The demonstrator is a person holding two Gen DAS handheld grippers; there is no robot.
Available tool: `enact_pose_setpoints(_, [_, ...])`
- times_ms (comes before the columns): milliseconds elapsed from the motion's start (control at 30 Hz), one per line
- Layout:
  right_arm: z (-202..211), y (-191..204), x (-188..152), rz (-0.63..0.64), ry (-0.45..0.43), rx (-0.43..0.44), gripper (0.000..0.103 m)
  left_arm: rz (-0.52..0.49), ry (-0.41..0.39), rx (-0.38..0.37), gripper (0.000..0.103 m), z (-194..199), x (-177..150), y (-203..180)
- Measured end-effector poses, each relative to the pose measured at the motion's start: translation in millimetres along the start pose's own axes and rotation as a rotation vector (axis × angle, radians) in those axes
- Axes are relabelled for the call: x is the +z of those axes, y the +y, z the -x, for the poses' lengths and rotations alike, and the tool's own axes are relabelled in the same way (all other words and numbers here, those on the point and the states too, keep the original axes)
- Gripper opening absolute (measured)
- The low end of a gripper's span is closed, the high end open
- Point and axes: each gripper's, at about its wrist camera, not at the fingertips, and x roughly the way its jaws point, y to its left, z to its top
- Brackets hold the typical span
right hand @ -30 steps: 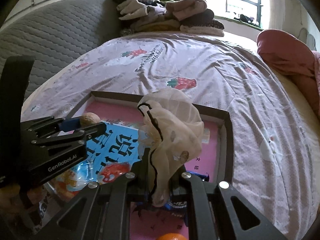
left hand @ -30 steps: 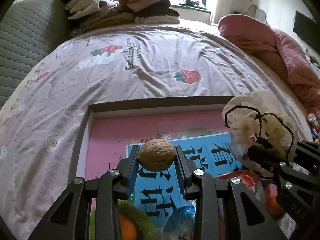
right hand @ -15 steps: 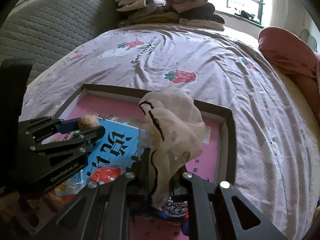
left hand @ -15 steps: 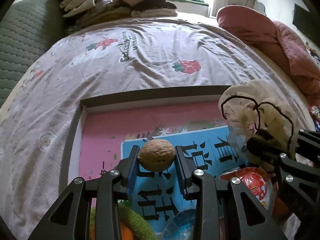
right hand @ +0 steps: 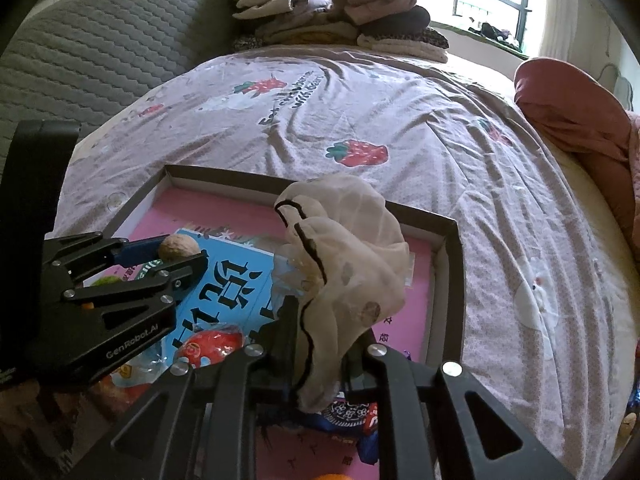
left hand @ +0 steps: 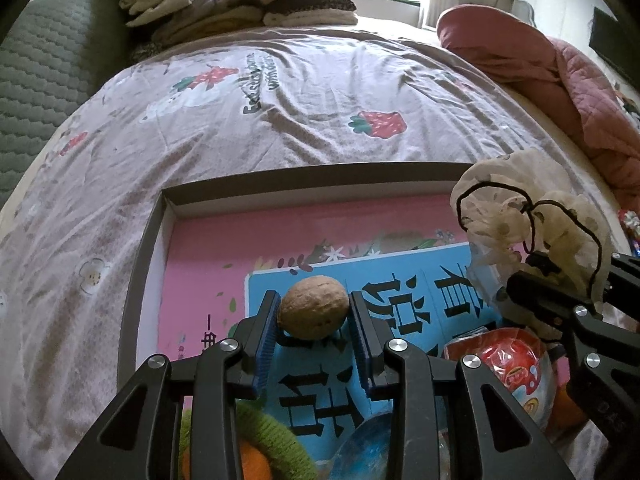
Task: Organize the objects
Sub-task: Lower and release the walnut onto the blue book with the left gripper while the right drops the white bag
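Left wrist view: my left gripper [left hand: 313,316] clamped a walnut [left hand: 313,312] between its blue pads, above the blue sheet in the pink-lined box [left hand: 136,280] on the bedspread [left hand: 280,92]. Right gripper [left hand: 560,300] at right, sheer pouch [left hand: 520,216] bunched in it.

Right wrist view: right gripper [right hand: 316,344] jaws were opening, the pouch [right hand: 340,256] hanging between them, over the box's right half. Walnut [right hand: 179,246] at left.

One walnut [left hand: 313,306], one sheer cloth [right hand: 344,240], one shallow box [left hand: 304,178], one blue booklet [left hand: 404,308], two hand-held grippers.
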Motion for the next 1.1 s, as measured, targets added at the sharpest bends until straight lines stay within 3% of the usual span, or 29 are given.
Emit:
enact_pose_setpoints(500, [2,5,-3,0.053,0.012,-0.075,0.044,0.022,-0.004,-0.008,0.035,2,-3,6])
enact_pose_setpoints(733, [8,3,-5,0.045,0.006,-0.082,0.047,0.025,-0.001,-0.007,0.036,4,-4,7])
enact_pose_setpoints(1100, [29,2,-6,0.014,-0.031,-0.075,0.051,0.041,-0.007,-0.007,0.056,20,-9,8])
